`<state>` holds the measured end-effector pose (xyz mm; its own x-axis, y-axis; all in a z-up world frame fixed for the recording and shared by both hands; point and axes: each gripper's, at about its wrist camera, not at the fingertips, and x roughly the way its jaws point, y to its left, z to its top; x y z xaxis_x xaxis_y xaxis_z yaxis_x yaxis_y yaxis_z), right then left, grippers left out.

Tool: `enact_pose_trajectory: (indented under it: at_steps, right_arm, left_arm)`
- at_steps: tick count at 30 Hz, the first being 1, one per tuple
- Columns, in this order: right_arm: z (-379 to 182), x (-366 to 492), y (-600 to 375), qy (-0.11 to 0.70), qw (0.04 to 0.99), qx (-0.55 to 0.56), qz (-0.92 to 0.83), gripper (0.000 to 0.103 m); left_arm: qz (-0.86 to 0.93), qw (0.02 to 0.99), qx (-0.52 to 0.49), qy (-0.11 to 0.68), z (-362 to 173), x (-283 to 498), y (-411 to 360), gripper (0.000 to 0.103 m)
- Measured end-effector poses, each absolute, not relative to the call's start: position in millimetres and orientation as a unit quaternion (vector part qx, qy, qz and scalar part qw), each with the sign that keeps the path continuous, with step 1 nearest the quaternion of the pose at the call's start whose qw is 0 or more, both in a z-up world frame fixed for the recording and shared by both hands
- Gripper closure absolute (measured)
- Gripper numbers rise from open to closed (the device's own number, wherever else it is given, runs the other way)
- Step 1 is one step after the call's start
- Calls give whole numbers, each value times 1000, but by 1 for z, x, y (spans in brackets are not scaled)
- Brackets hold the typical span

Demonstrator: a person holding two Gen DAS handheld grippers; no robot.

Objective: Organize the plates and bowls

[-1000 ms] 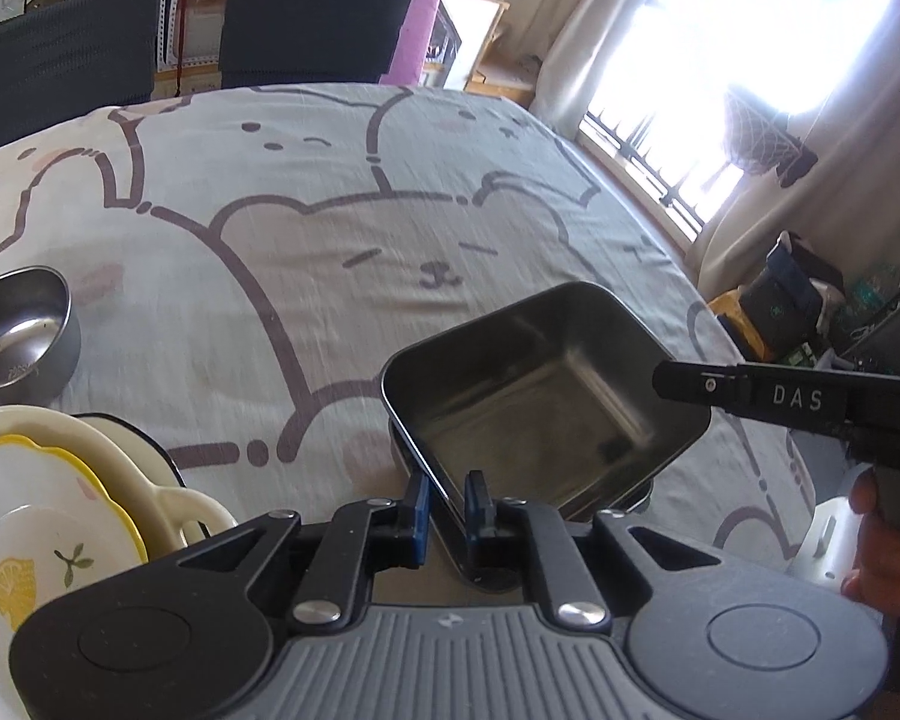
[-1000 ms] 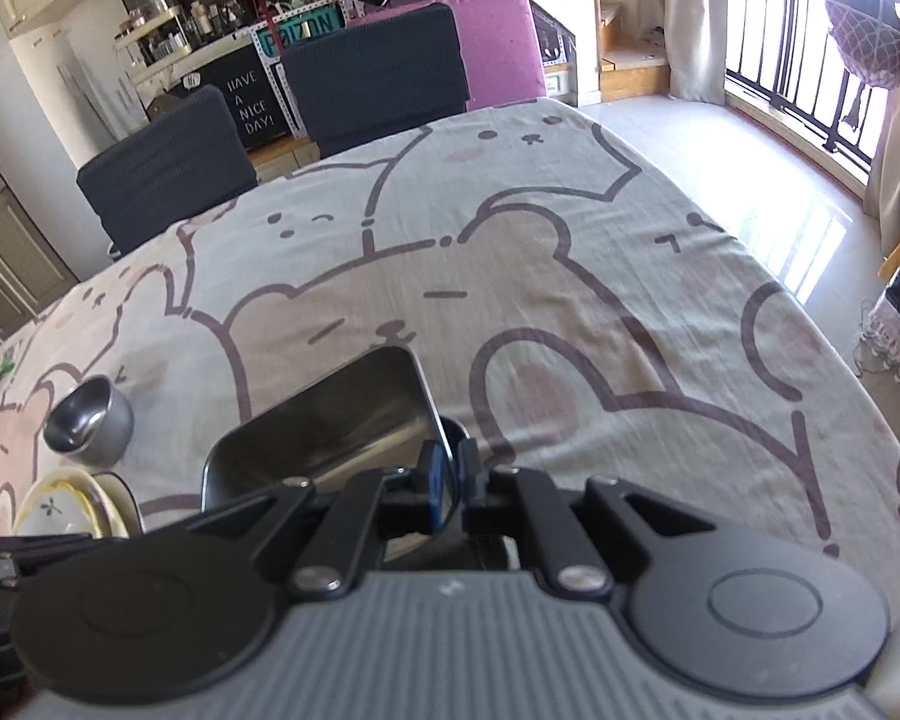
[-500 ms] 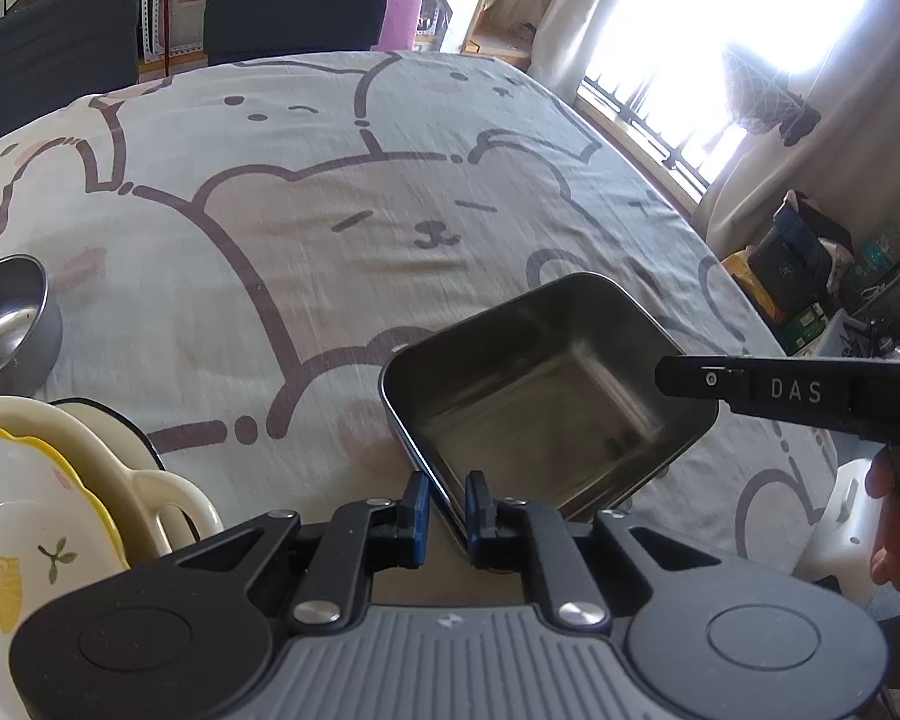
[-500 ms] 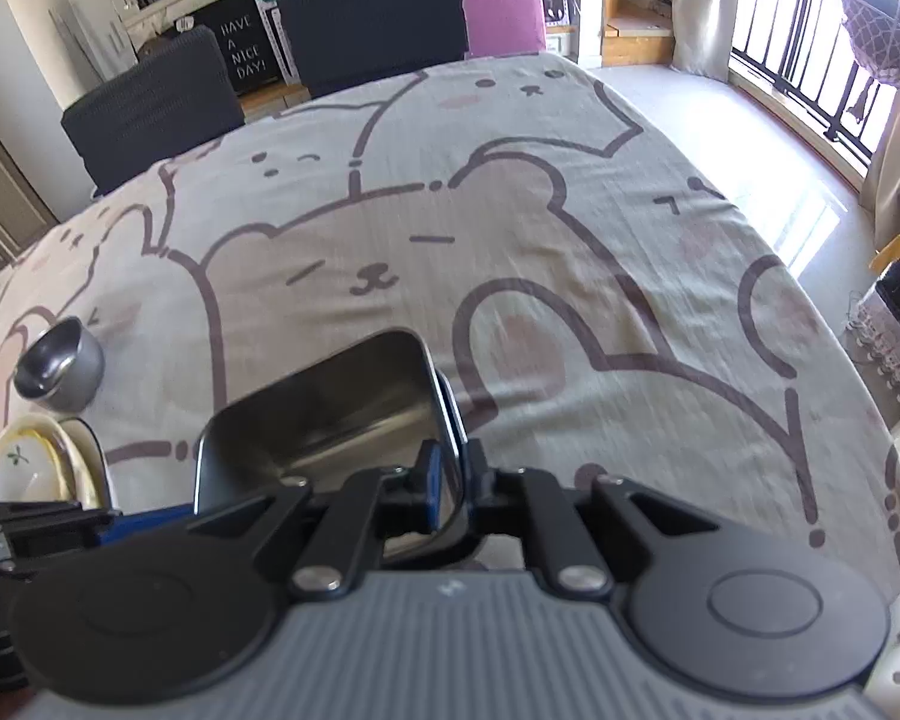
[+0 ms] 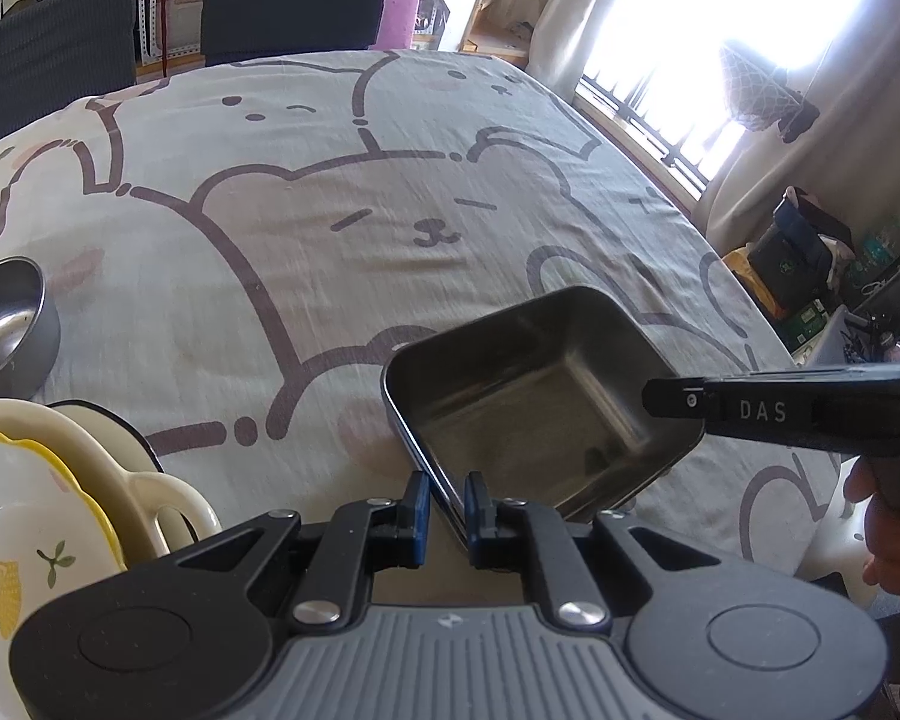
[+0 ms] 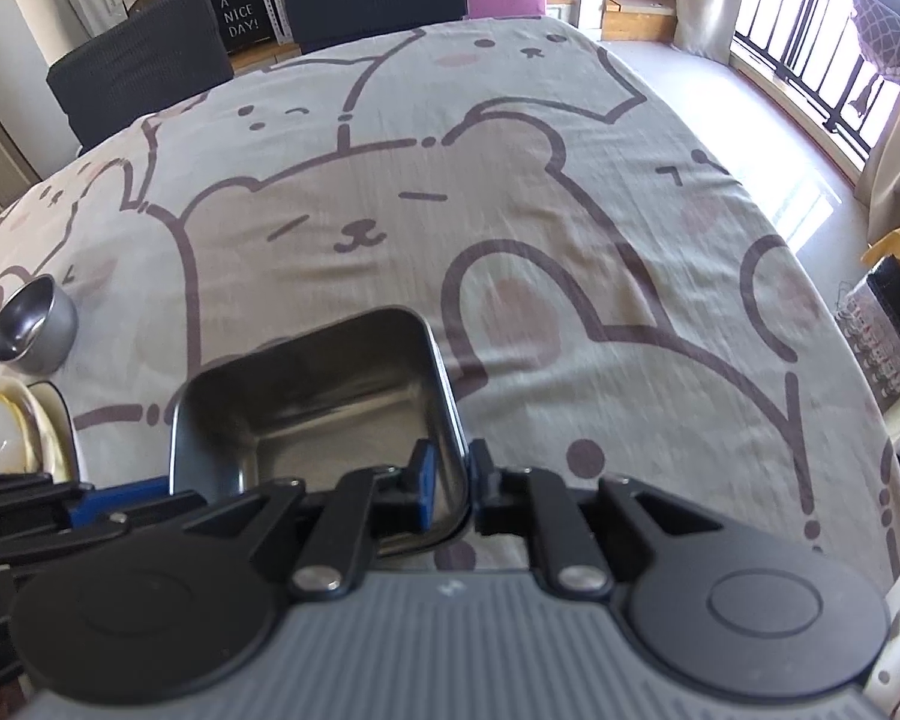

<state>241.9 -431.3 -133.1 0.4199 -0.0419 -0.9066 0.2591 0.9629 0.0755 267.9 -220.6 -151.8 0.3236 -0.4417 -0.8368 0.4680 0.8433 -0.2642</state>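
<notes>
- The left hand-held gripper [image 5: 448, 507] has its blue pads clamped on the near rim of the square stainless-steel tray [image 5: 540, 396], one pad inside the wall and one outside.
- The right hand-held gripper [image 6: 450, 480] straddles the tray's opposite wall the same way. Its jaws sit close on either side of the rim, and it reads as a grip on the metal.
- So the square stainless-steel tray [image 6: 330, 396] is held at two edges, tilted, over the near part of the table [image 5: 330, 228]. Whether its underside touches the cloth, I cannot tell.
- The table wears a pale cloth printed with cartoon bears [image 6: 510, 210].
- In the left wrist view the right tool comes in from the right as a black bar marked "DAS" [image 5: 762, 411], with the fingers of a person's hand [image 5: 888, 534] below it.
- To the left, near the table edge, sits a stack of crockery: a white plate with a lemon print and yellow scalloped rim [image 5: 24, 540] on top of a cream dish with a loop handle [image 5: 150, 498].
- Just beyond the stack stands a small round steel bowl [image 5: 6, 324], upright and apart from the tray.
- Dark chairs [image 6: 138, 66] stand at the far side of the table.
</notes>
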Motion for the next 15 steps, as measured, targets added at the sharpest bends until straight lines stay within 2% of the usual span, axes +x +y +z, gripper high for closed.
enact_pose_trajectory:
  at_steps: [2,6,15]
  right_arm:
    - [-135,242,-437,532,833,116,-94,96]
    - [-140,240,-448,532,828,151,-93,96]
    - [-148,243,-447,550,817,140,-102,91]
  left_arm:
    - [-282,814,10,508,-152,268,-220,91]
    - [-284,814,10,507,-152,268,-219,90]
    - [-281,807,13,518,-156,270,-219,88]
